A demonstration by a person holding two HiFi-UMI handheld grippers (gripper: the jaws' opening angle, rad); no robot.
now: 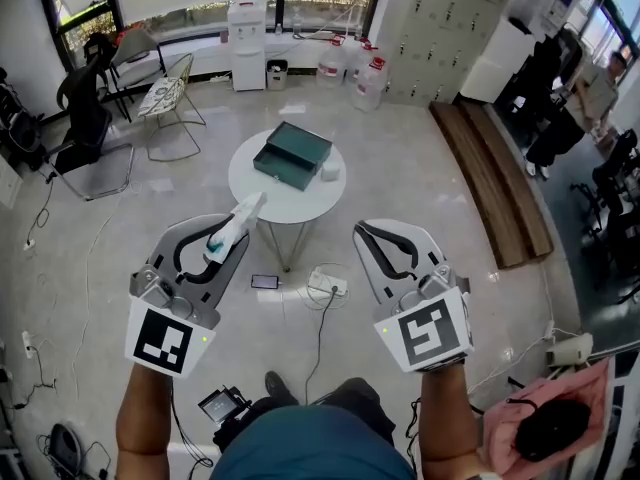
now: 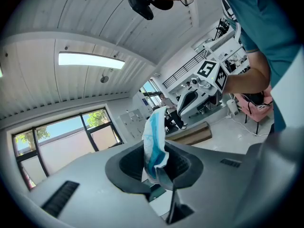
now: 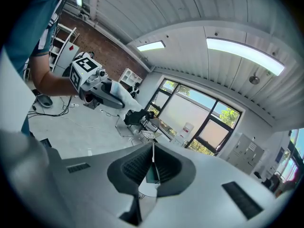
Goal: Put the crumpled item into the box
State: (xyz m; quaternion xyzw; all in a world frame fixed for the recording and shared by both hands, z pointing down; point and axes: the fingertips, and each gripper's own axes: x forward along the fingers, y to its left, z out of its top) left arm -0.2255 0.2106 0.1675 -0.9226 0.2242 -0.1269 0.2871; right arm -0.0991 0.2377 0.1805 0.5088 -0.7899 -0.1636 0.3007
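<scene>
While the left gripper (image 1: 237, 231) jaws clamp the crumpled item (image 2: 154, 141), well short of the box (image 1: 292, 155) on the counter (image 1: 250, 190), the right gripper (image 1: 362, 233) jaws sit closed, empty. Pickup done; drop-in pending.

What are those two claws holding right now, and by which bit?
The left gripper pinches the crumpled white-and-blue item by its lower end; the right gripper is shut, empty.

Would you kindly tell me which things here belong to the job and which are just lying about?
Job:
crumpled item, held in the left gripper
green box on the round table

Lying about:
phone
power strip
pink bag
water jugs
chair
</scene>
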